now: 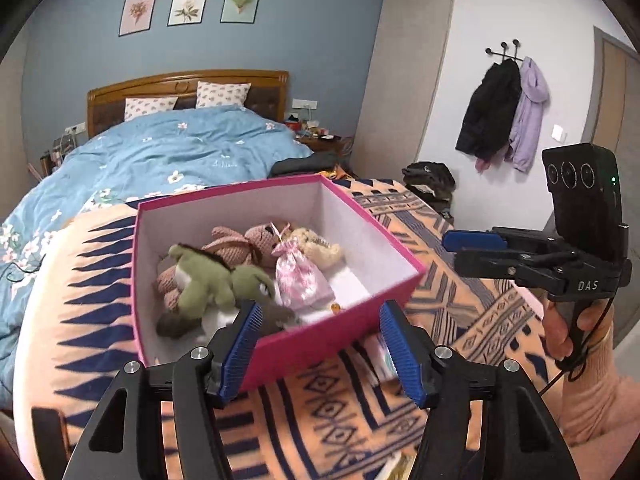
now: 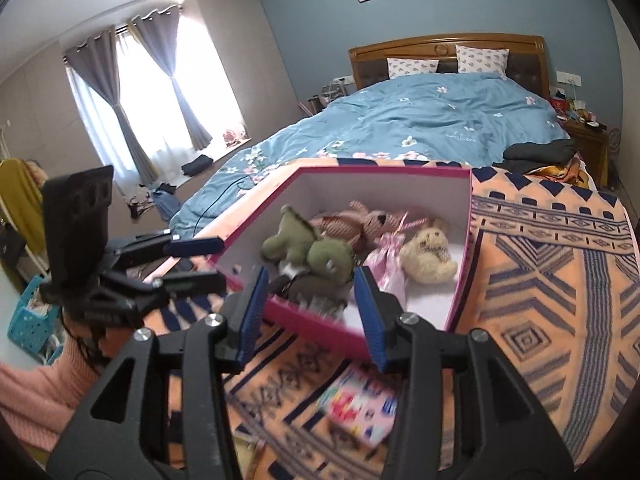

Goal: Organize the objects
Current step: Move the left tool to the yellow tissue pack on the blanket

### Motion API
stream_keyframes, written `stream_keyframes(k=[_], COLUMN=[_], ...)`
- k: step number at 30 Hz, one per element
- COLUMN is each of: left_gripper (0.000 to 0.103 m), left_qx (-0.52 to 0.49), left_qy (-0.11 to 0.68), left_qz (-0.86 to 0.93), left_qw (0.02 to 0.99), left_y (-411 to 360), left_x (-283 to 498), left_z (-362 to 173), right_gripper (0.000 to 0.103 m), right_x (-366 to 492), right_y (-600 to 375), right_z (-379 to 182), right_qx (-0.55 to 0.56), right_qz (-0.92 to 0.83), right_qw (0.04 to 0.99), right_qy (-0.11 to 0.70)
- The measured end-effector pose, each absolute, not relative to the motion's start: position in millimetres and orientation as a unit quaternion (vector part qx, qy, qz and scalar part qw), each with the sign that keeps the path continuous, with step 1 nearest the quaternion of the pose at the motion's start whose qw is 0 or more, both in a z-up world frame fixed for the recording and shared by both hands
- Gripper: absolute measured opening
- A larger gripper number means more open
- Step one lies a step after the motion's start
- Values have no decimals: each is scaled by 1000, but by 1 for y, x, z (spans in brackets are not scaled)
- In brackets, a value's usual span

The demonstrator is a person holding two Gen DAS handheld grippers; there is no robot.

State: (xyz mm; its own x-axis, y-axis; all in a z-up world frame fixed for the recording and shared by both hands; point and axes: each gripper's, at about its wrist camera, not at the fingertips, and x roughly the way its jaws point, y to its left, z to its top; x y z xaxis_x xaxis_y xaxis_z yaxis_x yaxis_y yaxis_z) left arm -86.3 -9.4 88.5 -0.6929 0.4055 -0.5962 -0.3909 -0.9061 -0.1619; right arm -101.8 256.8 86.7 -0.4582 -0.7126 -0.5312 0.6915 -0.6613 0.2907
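A pink box (image 1: 332, 346) with a white inside stands on an orange patterned blanket (image 1: 360, 420) at the foot of the bed. In it lie a green plush dinosaur (image 1: 216, 278), a brown knitted doll (image 1: 240, 242), a cream teddy bear (image 1: 318, 246), a pink satin pouch (image 1: 300, 276) and a dark plush toy (image 1: 280, 316) at the near wall. My left gripper (image 1: 318, 354) is open, just before the box's near wall. My right gripper (image 2: 310, 316) is open at the box's near corner (image 2: 320, 326). Each gripper shows in the other's view: the right gripper (image 1: 476, 250) and the left gripper (image 2: 196, 256).
A colourful pink booklet (image 2: 356, 404) lies on the blanket below the right gripper. The blue floral duvet (image 1: 160, 160) covers the bed behind the box. Dark clothes (image 2: 540, 150) lie at the bed's right edge. Coats (image 1: 504, 112) hang on the wall.
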Motion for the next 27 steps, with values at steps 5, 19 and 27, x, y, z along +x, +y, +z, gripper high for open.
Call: stream_keyframes(k=[5,19,27], left_gripper=[63,62,44], left_qx=[-343,-437,-456], left_qy=[8,-1,1], left_qz=[911,856,839], left_qw=[227,276,296], left_y=[-6,16,27], left_x=[-54,-16,-10], left_z=[66,-26,-42], right_gripper=[53,53,53], right_x=[-60,-2,36], right_y=[262,259,247], right_z=[61,-51,-59], right_qx=[329,457,466], right_qz=[-850,-777,-758], right_qw=[411,431,455], right_qy=[6,-29,19])
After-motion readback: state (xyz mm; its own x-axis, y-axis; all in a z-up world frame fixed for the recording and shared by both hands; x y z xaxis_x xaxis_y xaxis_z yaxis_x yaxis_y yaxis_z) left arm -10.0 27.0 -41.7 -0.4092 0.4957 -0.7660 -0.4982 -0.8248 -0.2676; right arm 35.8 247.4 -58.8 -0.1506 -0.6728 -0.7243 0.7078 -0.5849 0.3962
